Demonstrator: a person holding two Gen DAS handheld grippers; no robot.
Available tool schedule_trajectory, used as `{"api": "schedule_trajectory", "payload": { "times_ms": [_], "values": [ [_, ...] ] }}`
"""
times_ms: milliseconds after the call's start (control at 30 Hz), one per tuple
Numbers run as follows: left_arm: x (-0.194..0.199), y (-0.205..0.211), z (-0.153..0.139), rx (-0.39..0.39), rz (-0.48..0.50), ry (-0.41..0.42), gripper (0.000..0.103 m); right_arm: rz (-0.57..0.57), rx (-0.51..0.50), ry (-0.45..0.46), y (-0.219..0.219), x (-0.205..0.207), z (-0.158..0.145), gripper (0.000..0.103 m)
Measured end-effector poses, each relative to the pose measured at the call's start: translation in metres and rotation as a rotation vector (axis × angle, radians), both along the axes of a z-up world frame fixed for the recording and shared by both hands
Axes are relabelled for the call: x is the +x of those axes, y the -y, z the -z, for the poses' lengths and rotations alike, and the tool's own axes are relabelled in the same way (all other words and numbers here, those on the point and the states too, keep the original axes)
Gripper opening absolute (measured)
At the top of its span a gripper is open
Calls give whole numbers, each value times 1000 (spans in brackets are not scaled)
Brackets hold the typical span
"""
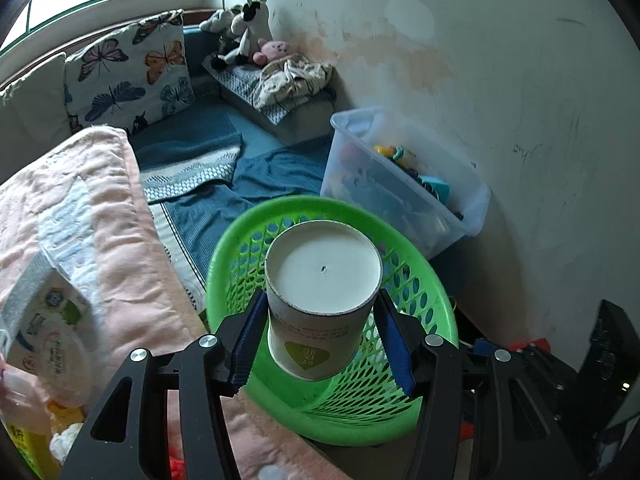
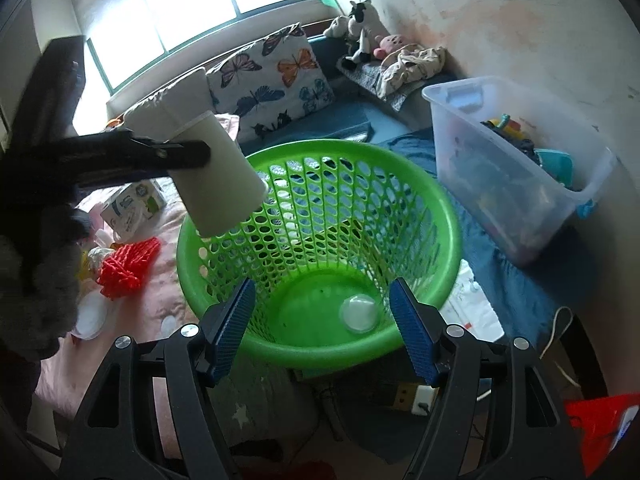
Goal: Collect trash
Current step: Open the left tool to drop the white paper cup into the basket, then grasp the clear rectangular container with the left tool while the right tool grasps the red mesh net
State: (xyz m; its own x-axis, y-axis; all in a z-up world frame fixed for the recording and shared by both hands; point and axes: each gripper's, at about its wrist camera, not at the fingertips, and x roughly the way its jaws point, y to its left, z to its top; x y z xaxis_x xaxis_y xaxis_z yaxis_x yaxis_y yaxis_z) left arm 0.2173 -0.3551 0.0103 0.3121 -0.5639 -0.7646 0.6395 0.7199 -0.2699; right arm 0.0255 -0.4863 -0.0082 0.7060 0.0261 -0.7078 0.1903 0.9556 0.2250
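Observation:
A white paper cup [image 1: 323, 280] with a green heart label is pinched between the blue pads of my left gripper [image 1: 322, 336], which is shut on it. The cup hangs bottom-forward over the rim of the green mesh basket [image 1: 424, 300]. In the right wrist view the same cup [image 2: 218, 184] is held tilted above the left rim of the basket [image 2: 448, 216], with the left gripper [image 2: 176, 156] clamped across it. My right gripper [image 2: 322, 300] stands open above the basket's near rim with nothing between its pads. A clear round lid [image 2: 359, 312] lies on the basket floor.
A clear plastic bin [image 2: 520, 184] of toys stands right of the basket by the wall. On the pink blanket [image 2: 168, 280] to the left lie a carton [image 2: 132, 208], red netting [image 2: 128, 264] and a white lid [image 2: 90, 318]. A power strip [image 2: 416, 398] lies below the basket.

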Motion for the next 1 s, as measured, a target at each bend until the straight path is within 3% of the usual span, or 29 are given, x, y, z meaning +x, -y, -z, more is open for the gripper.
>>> {"api": "schedule_trajectory", "payload": {
  "times_ms": [133, 233, 400, 700, 1000],
  "values": [
    [1, 7, 11, 19, 6, -21, 53, 15, 16, 1, 3, -5, 2, 70],
    [2, 7, 15, 20, 6, -35, 60, 19, 20, -7, 2, -7, 5, 70],
    [-4, -2, 9, 8, 4, -11, 62, 8, 20, 0, -5, -11, 2, 70],
    [-35, -69, -24, -27, -72, 98, 62, -64, 18, 19, -44, -10, -9, 70],
    [-50, -159, -37, -14, -238, 150, 62, -158, 12, 25, -95, 2, -14, 71]
  ]
}}
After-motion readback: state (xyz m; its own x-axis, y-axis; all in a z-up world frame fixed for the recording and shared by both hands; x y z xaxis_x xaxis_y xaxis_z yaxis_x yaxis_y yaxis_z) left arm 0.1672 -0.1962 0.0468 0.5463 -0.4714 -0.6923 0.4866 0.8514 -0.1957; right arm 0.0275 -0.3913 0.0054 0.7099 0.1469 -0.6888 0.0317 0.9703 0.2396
